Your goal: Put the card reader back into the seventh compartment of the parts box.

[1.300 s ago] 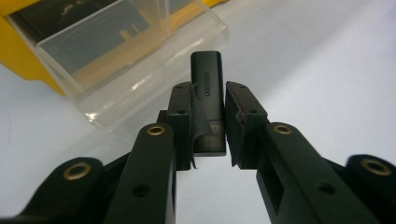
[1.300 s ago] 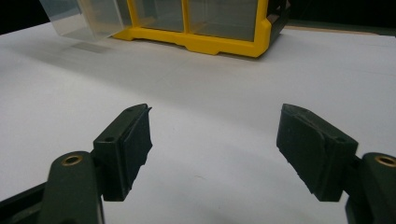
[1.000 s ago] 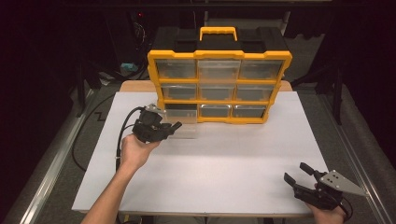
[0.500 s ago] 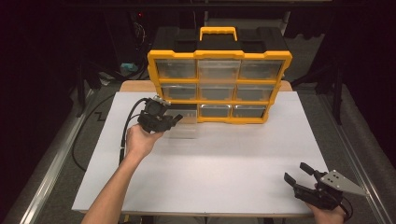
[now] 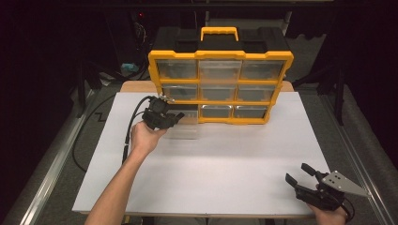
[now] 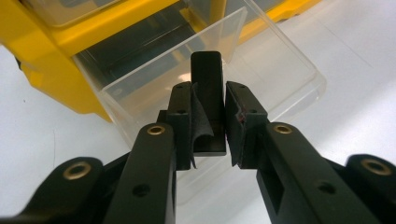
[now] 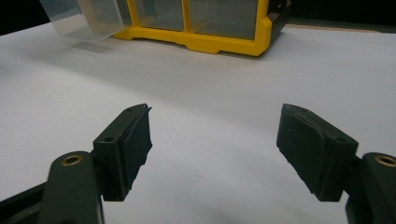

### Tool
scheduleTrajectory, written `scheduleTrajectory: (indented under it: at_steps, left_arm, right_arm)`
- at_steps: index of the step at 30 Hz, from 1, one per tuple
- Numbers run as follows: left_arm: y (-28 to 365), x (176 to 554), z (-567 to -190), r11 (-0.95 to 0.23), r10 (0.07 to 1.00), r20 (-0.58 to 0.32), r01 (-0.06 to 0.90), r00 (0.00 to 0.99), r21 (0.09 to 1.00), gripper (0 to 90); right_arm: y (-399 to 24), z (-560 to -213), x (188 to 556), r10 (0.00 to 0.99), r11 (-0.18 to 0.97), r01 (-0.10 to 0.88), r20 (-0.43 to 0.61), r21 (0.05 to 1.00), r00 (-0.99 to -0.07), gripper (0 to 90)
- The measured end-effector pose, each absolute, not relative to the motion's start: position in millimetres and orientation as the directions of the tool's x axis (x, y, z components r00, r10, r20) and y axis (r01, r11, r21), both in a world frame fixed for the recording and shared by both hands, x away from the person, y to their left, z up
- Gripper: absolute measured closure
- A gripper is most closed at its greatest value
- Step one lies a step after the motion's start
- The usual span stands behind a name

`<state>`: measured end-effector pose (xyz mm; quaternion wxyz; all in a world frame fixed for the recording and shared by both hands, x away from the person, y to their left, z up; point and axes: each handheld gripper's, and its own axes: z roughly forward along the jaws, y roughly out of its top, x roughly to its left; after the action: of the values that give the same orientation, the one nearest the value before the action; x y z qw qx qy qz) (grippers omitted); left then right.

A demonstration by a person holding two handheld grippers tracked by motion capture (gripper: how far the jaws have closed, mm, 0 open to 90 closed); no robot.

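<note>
My left gripper (image 5: 170, 119) is shut on a small black rectangular block (image 6: 208, 74), pinched upright between its pads. It hovers at the near left corner of a clear plastic drawer (image 6: 280, 74) that is pulled out of the bottom left slot of the yellow organizer (image 5: 220, 101). In the high view the drawer (image 5: 187, 129) rests on the white table, just right of the hand. My right gripper (image 5: 297, 173) lies at the table's near right corner, with its jaws wide open (image 7: 215, 140) and nothing between them.
The yellow and black organizer has three rows of clear drawers and a carry handle (image 5: 219, 32) on top. It stands at the back of the white table top (image 5: 225, 164). A black cable (image 5: 129, 129) trails from my left gripper off the table's left side.
My left hand has carried the black block a little farther back and right, closer to the pulled-out drawer. The right gripper has stayed where it was.
</note>
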<state>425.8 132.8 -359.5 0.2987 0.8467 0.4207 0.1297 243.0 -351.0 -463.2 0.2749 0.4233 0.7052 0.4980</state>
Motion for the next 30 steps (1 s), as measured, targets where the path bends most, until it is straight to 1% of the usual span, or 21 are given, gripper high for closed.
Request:
scheduleTrajectory:
  at_steps: [8,9,10,17,20,22,30]
  left_arm:
    - [130,430,-366,-0.487,0.79,-0.006,0.634,0.613,0.601,73.0]
    - [130,431,-366,-0.486,0.79,-0.008,0.633,0.613,0.603,70.7]
    - [130,431,-366,-0.485,0.788,-0.012,0.633,0.616,0.603,64.9]
    - [130,427,-363,-0.481,0.787,-0.017,0.631,0.617,0.609,55.2]
    - [131,425,-361,-0.472,0.784,-0.034,0.631,0.62,0.615,51.0]
    - [130,422,-360,-0.474,0.784,-0.025,0.624,0.62,0.621,47.3]
    - [129,411,-356,-0.467,0.778,-0.024,0.604,0.628,0.646,43.5]
  right_arm:
    - [-351,-463,243,0.871,0.143,0.323,0.036,0.935,-0.489,26.4]
    - [-351,-463,243,0.871,0.143,0.323,0.035,0.936,-0.49,26.4]
    - [-351,-463,243,0.871,0.143,0.323,0.036,0.936,-0.49,26.4]
    - [-351,-463,243,0.87,0.151,0.324,0.03,0.934,-0.493,26.4]
    - [-351,-463,243,0.871,0.148,0.321,0.031,0.935,-0.491,26.4]
    - [-351,-463,243,0.87,0.15,0.324,0.03,0.934,-0.492,26.4]
    - [-350,-463,244,0.869,0.15,0.325,0.032,0.934,-0.493,26.4]
